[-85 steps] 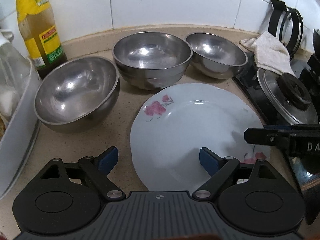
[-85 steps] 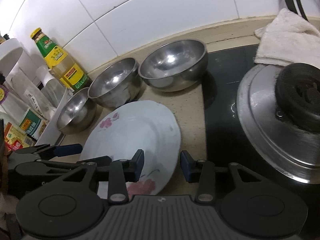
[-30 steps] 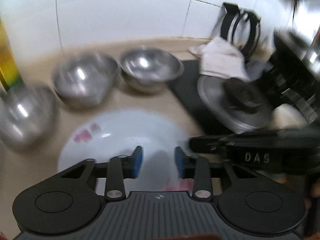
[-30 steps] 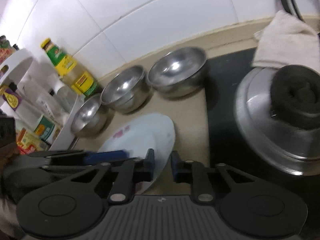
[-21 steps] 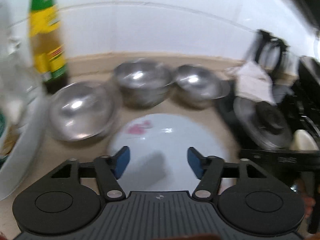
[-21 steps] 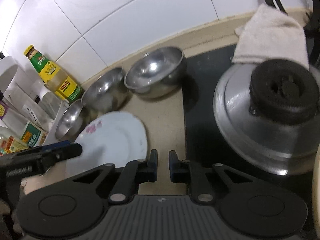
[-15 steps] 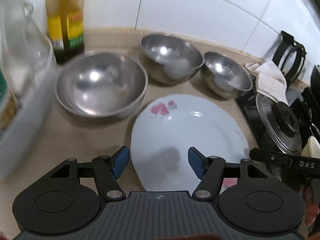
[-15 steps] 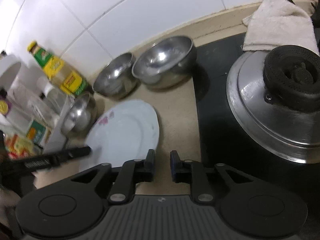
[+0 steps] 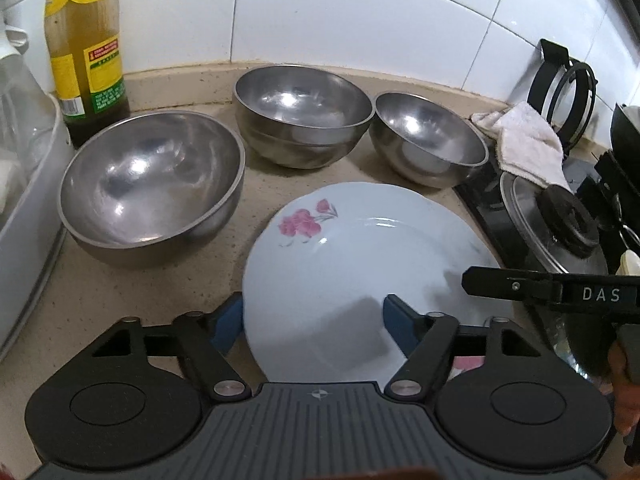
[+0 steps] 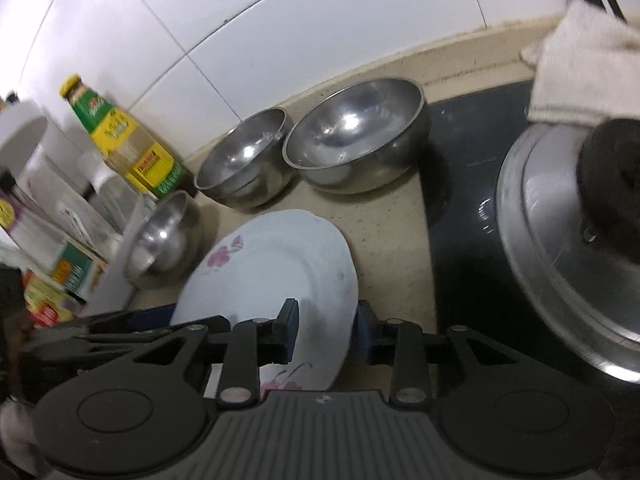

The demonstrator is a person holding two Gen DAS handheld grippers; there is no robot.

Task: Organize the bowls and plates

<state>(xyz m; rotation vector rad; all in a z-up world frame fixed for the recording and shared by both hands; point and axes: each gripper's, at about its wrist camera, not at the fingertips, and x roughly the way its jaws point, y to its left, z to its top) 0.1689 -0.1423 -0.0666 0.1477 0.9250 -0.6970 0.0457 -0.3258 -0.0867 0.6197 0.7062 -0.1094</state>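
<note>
A white plate (image 9: 360, 256) with pink flowers lies on the beige counter; it also shows in the right wrist view (image 10: 276, 276). Three steel bowls stand behind it: a large left bowl (image 9: 152, 184), a middle bowl (image 9: 302, 112) and a right bowl (image 9: 430, 144). My left gripper (image 9: 314, 322) is open, its blue pads (image 9: 228, 322) straddling the plate's near-left edge. My right gripper (image 10: 326, 330) is open, its jaws on either side of the plate's right rim, and it shows in the left wrist view (image 9: 552, 290).
A sauce bottle (image 9: 82, 40) stands at the back left by a white rack (image 9: 24, 216). A black stove (image 10: 468, 208) with a steel pot lid (image 10: 560, 240) and a white cloth (image 9: 524, 146) lies to the right. Tiled wall behind.
My left gripper opened and swung back over the plate's near edge. My right gripper was nearly shut beside the plate, then opened and now straddles its right rim.
</note>
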